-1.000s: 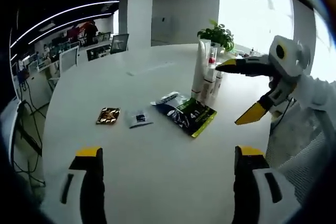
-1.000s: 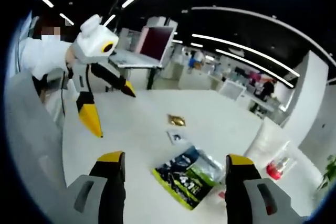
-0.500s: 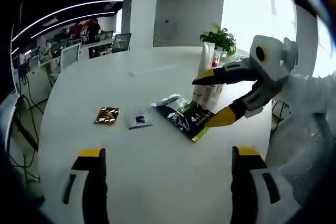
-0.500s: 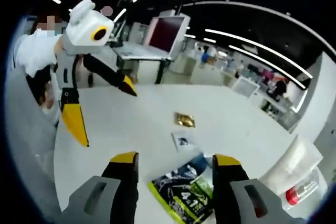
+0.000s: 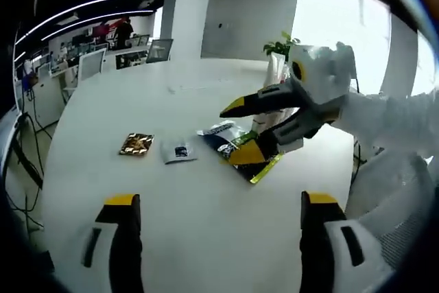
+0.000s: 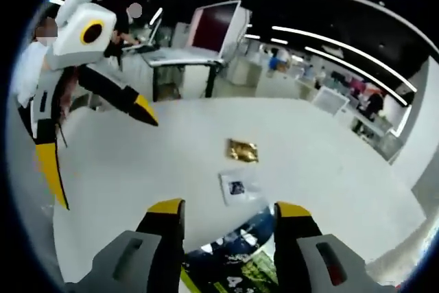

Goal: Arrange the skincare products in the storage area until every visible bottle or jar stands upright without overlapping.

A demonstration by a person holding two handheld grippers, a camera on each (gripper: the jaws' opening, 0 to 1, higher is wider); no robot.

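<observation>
The right tongs [image 5: 240, 132] are reaching down over the dark green-edged sachet [image 5: 257, 162] lying flat on the white tabletop [image 5: 206, 224], their yellow tips spread to either side of it, probably to lift it clear of the bottles. From their own view, the sachet [image 6: 230, 265] is sitting right between the tips. The tall white bottles [image 5: 274, 97] are standing upright just behind it. The left tongs [image 5: 216, 204] are hanging back over bare tabletop, spread and holding nothing. A gold sachet [image 5: 136, 144] and a small white sachet [image 5: 179, 151] are lying flat nearby.
</observation>
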